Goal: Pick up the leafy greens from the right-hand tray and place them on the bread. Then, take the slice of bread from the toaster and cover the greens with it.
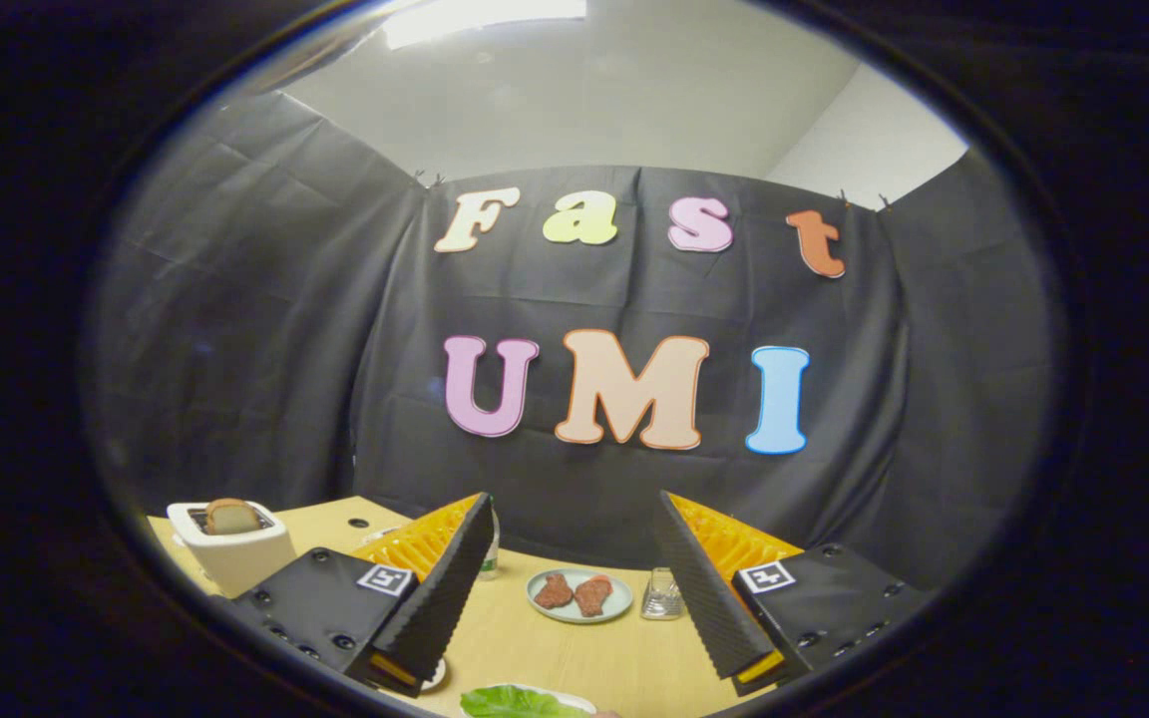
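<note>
- Gripper (574, 588) held up over the wooden table (535, 648), fingers spread wide w/ nothing between them – looks like it's ready to come down on something, not carrying anything
- Leafy greens (515, 703) lie on a white plate/tray (579, 702) right under the fingers, nearest of all the things; only the top of the leaf is visible so can't tell how much is there
- Toaster (230, 548), white, stands off to the left beyond the left finger, w/ the bread slice (231, 516) poking up out of the slot – handy for pinching from above later
- Grey-blue plate (579, 595) w/ two reddish-brown meat pieces (574, 592) sits beyond the fingers, about mid-way between them; prob. a spare filling, not part of this job
- Small clear ribbed container (662, 595) just beside that plate, touching or nearly – can't tell which
- Edge of another white plate (432, 676) peeks out beneath the left finger; may be where the base bread sits, but it's hidden
- Writing: square black-and-white marker tags (385, 578) on both finger mounts, patterns only, no readable text; no brand seen on toaster
- My guess: task is at its very start, greens not yet picked
</note>
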